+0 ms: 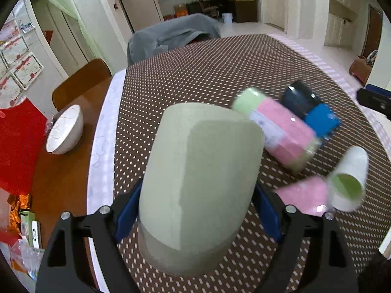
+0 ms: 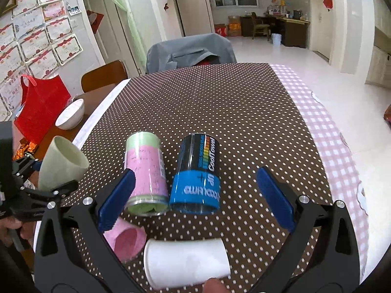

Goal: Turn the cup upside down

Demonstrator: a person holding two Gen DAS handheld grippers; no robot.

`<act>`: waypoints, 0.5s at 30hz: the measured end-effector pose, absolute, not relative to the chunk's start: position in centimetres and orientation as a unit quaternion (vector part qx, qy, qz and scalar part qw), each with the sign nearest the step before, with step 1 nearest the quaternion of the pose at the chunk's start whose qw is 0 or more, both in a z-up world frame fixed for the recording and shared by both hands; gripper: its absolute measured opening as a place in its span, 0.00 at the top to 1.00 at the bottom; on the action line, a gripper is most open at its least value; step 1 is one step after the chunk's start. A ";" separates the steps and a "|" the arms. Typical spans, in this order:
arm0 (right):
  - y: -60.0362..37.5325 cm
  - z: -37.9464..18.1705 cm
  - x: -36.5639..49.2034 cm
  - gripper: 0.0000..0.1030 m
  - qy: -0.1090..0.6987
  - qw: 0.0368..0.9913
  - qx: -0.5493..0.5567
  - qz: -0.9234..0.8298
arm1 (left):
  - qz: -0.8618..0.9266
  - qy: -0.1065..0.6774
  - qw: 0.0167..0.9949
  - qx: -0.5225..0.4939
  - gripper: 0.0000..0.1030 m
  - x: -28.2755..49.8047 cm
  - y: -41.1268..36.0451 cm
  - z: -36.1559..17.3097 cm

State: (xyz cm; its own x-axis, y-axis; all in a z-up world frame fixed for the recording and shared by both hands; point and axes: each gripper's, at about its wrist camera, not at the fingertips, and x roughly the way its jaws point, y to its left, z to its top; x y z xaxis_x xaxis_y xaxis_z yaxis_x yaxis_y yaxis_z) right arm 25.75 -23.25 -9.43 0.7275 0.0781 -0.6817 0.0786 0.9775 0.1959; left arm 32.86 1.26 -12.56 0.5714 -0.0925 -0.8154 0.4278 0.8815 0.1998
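My left gripper (image 1: 195, 210) is shut on a pale green cup (image 1: 195, 185), which fills the middle of the left wrist view. In the right wrist view the same cup (image 2: 62, 163) is held tilted above the table's left edge, its open mouth facing up and to the right. My right gripper (image 2: 195, 193) is open and empty above the lying canisters. A white cup (image 2: 188, 261) and a pink cup (image 2: 127, 241) lie on their sides on the dotted brown tablecloth (image 2: 220, 102) near me.
A pink-and-green canister (image 2: 146, 175) and a blue-and-black canister (image 2: 198, 175) lie side by side mid-table. A white bowl (image 2: 70, 113) sits on the wooden side table at left. A grey-covered chair (image 2: 190, 51) stands behind the table. The checked cloth edge (image 2: 330, 134) runs along the right.
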 end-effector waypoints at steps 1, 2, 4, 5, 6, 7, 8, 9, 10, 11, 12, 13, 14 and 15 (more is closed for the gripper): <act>-23.4 -9.3 25.2 0.06 0.368 0.924 0.107 0.000 | -0.152 0.435 0.866 0.193 0.20 32.1 1.1 -12.2; -23.6 -9.2 24.4 0.06 0.367 0.924 0.109 0.000 | -0.155 0.432 0.866 0.196 0.20 30.9 0.8 -11.9; -24.1 -9.1 23.0 0.06 0.364 0.925 0.113 -0.001 | -0.159 0.428 0.866 0.202 0.20 29.4 0.4 -11.5; -24.2 -9.1 22.4 0.06 0.363 0.925 0.114 -0.002 | -0.161 0.427 0.866 0.206 0.20 28.6 0.1 -11.4; -24.4 -9.0 21.7 0.06 0.361 0.925 0.115 -0.003 | -0.164 0.425 0.865 0.209 0.20 27.6 -0.2 -11.2; -24.6 -8.9 21.1 0.06 0.360 0.926 0.115 -0.003 | -0.167 0.423 0.865 0.211 0.20 27.0 -0.4 -11.1; -24.7 -9.0 20.5 0.06 0.358 0.927 0.114 -0.004 | -0.170 0.421 0.865 0.214 0.20 26.1 -0.8 -11.1; -24.9 -8.9 19.8 0.06 0.357 0.927 0.114 -0.006 | -0.174 0.419 0.864 0.217 0.20 25.2 -1.2 -11.0; -25.2 -8.9 19.2 0.06 0.355 0.928 0.113 -0.007 | -0.178 0.418 0.864 0.219 0.20 24.5 -1.5 -11.1; -25.4 -9.0 18.6 0.06 0.355 0.928 0.114 -0.010 | -0.183 0.416 0.862 0.222 0.20 23.7 -2.0 -11.1; -25.7 -9.1 18.1 0.06 0.355 0.928 0.114 -0.011 | -0.188 0.415 0.861 0.225 0.20 23.0 -2.4 -11.2; -25.9 -9.1 17.5 0.06 0.355 0.928 0.114 -0.011 | -0.196 0.415 0.859 0.228 0.20 22.3 -3.0 -11.4; -26.1 -9.2 17.1 0.06 0.355 0.928 0.113 -0.012 | -0.200 0.415 0.858 0.229 0.20 21.8 -3.2 -11.5; -26.3 -9.3 16.5 0.06 0.354 0.928 0.111 -0.015 | -0.208 0.417 0.854 0.231 0.20 21.0 -3.9 -11.8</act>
